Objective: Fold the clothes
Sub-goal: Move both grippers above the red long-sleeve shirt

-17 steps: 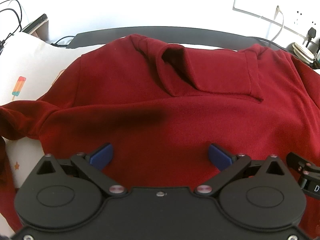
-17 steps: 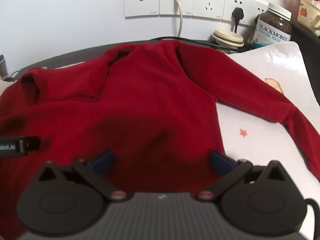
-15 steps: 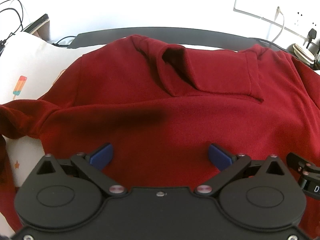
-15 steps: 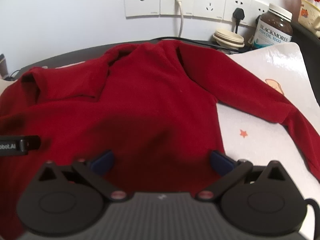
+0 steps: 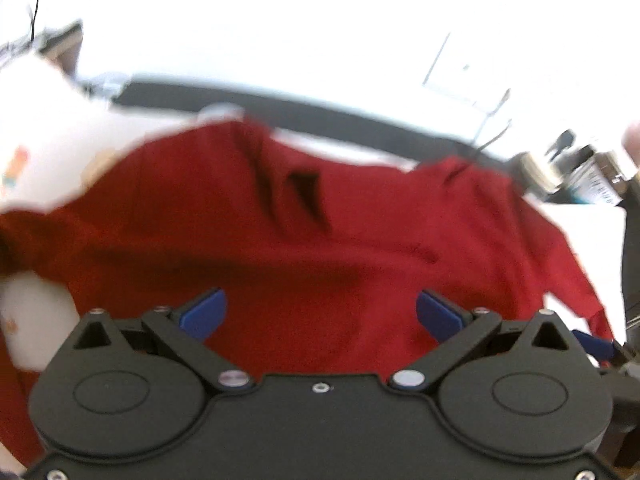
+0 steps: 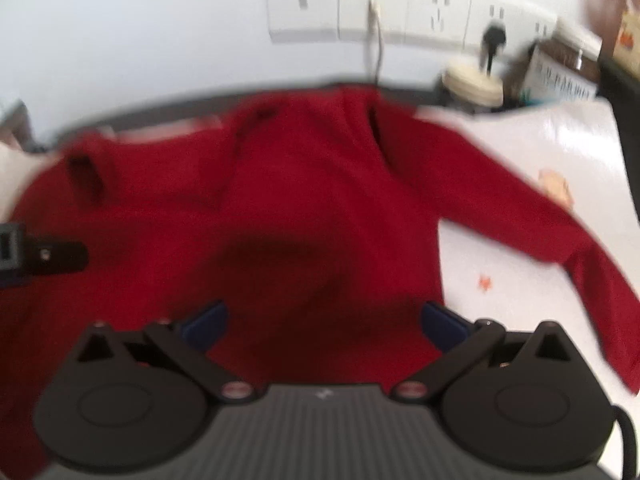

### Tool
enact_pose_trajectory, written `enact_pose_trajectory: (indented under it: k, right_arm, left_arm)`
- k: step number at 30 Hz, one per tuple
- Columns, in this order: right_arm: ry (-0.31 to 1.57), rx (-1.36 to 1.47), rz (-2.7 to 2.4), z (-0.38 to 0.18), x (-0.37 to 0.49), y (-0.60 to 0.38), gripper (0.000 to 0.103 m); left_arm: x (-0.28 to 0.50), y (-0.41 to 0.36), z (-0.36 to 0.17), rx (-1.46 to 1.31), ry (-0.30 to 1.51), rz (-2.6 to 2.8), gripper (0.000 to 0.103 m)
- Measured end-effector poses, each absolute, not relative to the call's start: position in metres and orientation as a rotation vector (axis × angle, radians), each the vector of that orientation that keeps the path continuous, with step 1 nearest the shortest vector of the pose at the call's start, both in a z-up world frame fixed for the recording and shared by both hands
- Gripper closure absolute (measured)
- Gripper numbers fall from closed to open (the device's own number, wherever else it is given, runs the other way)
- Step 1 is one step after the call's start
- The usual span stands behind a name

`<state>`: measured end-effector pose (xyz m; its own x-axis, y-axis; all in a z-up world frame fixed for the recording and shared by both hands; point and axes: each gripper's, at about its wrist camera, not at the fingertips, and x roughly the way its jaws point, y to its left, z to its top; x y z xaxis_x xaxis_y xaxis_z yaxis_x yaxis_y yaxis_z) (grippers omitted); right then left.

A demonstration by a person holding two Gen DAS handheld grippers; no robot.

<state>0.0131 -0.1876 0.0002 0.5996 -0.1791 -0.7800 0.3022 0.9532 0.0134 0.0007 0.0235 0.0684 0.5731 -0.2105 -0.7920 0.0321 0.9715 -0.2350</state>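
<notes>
Red sweatshirt lies spread flat on a white mat printed with small cartoon shapes, filling most of both wrist views. Both pictures are blurred.

From the right wrist view, the right gripper hangs over the lower body of the garment with its 2 blue-padded jaws spread wide and nothing between them. 1 long sleeve stretches out to the right across the mat. Past the far edge of the garment, a row of white wall sockets runs along the wall, with a white cable plugged into 1 of them. A stack of pale lids or dishes and a jar with a printed label stand at the far right. The tip of the other tool shows at the left edge.

From the left wrist view, the left gripper also sits above the garment's lower body, jaws released and wide apart, gripping nothing. A folded-over flap of red fabric lies near the collar end. White mat shows at the left, with a small ice-lolly print.
</notes>
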Motion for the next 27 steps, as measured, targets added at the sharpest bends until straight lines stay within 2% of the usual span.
enact_pose_trajectory:
  k: [8, 13, 16, 19, 25, 27]
  right_arm:
    - [0.585, 0.23, -0.17, 0.144, 0.007, -0.194, 0.001]
    - [0.471, 0.157, -0.104, 0.226, 0.013, -0.191, 0.001]
    - [0.468, 0.116, -0.117, 0.246, 0.002, -0.194, 0.001]
    - [0.537, 0.135, -0.133, 0.242, -0.019, -0.198, 0.001]
    - [0.704, 0.109, -0.195, 0.172, -0.087, -0.181, 0.001]
    - [0.743, 0.11, -0.188, 0.152, -0.085, -0.184, 0.001]
  left_arm:
    - [0.02, 0.031, 0.211, -0.252, 0.664, -0.088, 0.0]
    - [0.022, 0.018, 0.277, -0.045, 0.565, -0.017, 0.0]
    - [0.003, 0.014, 0.272, 0.091, 0.597, -0.011, 0.0]
    - [-0.03, 0.009, 0.242, 0.111, 0.676, -0.027, 0.0]
    - [-0.083, 0.024, 0.175, 0.079, 0.774, 0.01, 0.0]
    - [-0.094, 0.027, 0.161, 0.09, 0.802, 0.014, 0.0]
